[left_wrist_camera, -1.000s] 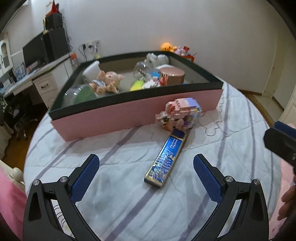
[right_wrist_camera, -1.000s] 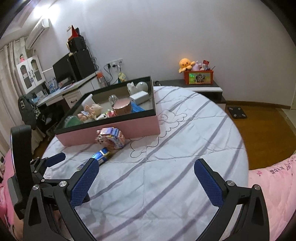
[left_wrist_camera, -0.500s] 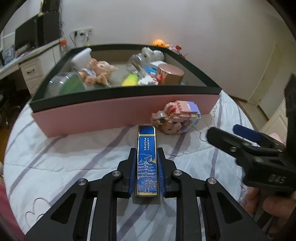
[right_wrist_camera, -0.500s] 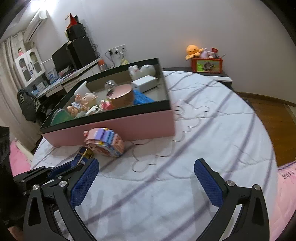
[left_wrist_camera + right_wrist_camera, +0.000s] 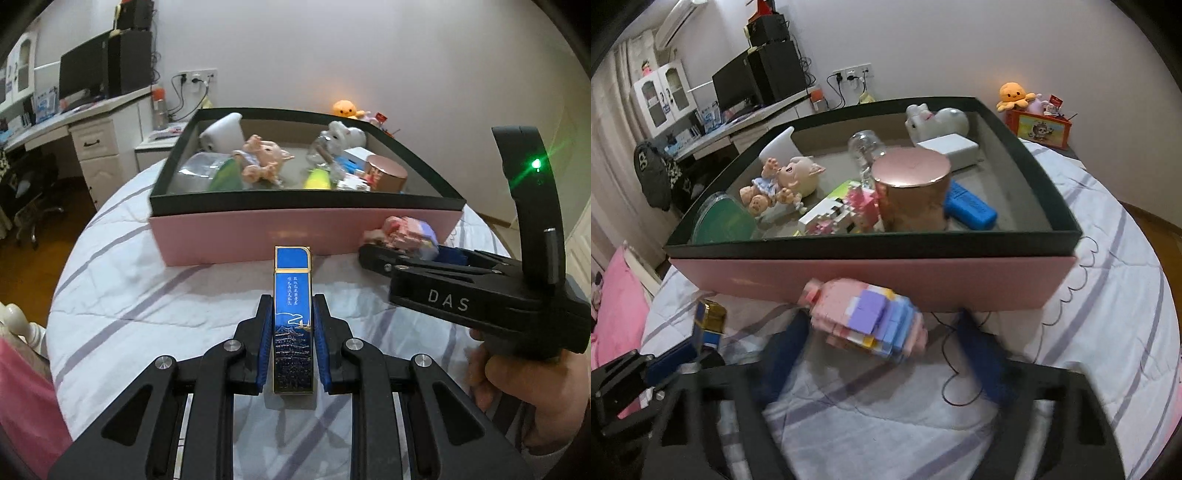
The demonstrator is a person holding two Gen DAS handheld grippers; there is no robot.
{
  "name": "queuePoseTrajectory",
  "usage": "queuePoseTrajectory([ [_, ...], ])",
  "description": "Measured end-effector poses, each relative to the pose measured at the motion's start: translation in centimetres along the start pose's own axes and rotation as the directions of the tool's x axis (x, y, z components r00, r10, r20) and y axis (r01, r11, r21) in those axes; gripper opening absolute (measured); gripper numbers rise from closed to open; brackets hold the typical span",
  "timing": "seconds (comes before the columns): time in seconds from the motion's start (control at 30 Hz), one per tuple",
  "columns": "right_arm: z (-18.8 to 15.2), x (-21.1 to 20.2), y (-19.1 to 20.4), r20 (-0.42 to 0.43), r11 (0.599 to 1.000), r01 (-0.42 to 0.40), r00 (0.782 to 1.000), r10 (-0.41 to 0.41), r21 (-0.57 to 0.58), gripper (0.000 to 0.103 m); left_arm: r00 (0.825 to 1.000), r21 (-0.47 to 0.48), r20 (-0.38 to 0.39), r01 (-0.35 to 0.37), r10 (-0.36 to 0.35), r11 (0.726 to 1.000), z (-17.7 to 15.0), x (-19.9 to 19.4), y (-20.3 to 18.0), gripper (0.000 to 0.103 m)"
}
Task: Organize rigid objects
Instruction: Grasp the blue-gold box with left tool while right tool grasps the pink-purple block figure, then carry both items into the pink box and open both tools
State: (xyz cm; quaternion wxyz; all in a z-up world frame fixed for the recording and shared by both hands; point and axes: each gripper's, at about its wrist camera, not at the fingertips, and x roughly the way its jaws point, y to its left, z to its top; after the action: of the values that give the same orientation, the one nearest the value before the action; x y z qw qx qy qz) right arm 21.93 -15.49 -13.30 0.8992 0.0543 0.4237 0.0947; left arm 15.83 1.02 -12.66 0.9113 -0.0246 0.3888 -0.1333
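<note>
On your right tongs [image 5: 373, 254] the black body reads "DAS" in pale letters, w/ a green light lit on the handle. Your left tongs [image 5: 291, 343] are clenched on the blue box [image 5: 293, 317]: slim, glossy, gold-edged, gold characters too small to read, its far end pointing at the pink bin [image 5: 306, 230]. In the right wrist view your right tongs [image 5: 882, 343] stand wide apart, blurred, either side of the brick toy [image 5: 868, 319], a blocky pink-and-lilac lump on the striped quilt [image 5: 1108, 295] just beside the bin's pink wall; contact can't be told.
</note>
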Motion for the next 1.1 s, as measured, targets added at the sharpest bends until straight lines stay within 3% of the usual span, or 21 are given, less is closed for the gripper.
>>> queuePoseTrajectory([
  [0.07, -0.2, -0.5, -0.2, 0.006, 0.999, -0.032, 0.999, 0.032, 0.003, 0.055, 1.000, -0.012, -0.001, 0.004, -0.004, 1.000, 0.0, -0.2, 0.5, 0.021],
  [0.47, 0.0, -5.7, -1.7, 0.026, 0.997, -0.066, 0.998, 0.065, 0.032, 0.055, 1.000, -0.036, -0.002, 0.024, -0.024, 0.999, 2.1, -2.4, 1.6, 0.021],
  [0.7, 4.6, -8.4, -1.9, 0.095, 0.997, -0.072, 0.993, 0.069, 0.028, 0.055, 1.000, -0.034, 0.001, 0.022, -0.022, 0.999, 5.5, -3.2, 2.5, 0.021],
  [0.83, 7.7, -7.9, -1.5, 0.120, 0.997, -0.075, 0.990, 0.073, 0.015, 0.055, 0.999, -0.021, 0.020, 0.026, -0.025, 0.999, 8.0, -3.0, 2.7, 0.021],
  [1.1, 10.7, -6.2, -0.8, 0.126, 0.996, -0.090, 0.988, 0.091, -0.017, 0.055, 0.997, -0.017, 0.056, 0.047, -0.046, 0.999, 11.7, -2.7, 3.1, 0.021],
])
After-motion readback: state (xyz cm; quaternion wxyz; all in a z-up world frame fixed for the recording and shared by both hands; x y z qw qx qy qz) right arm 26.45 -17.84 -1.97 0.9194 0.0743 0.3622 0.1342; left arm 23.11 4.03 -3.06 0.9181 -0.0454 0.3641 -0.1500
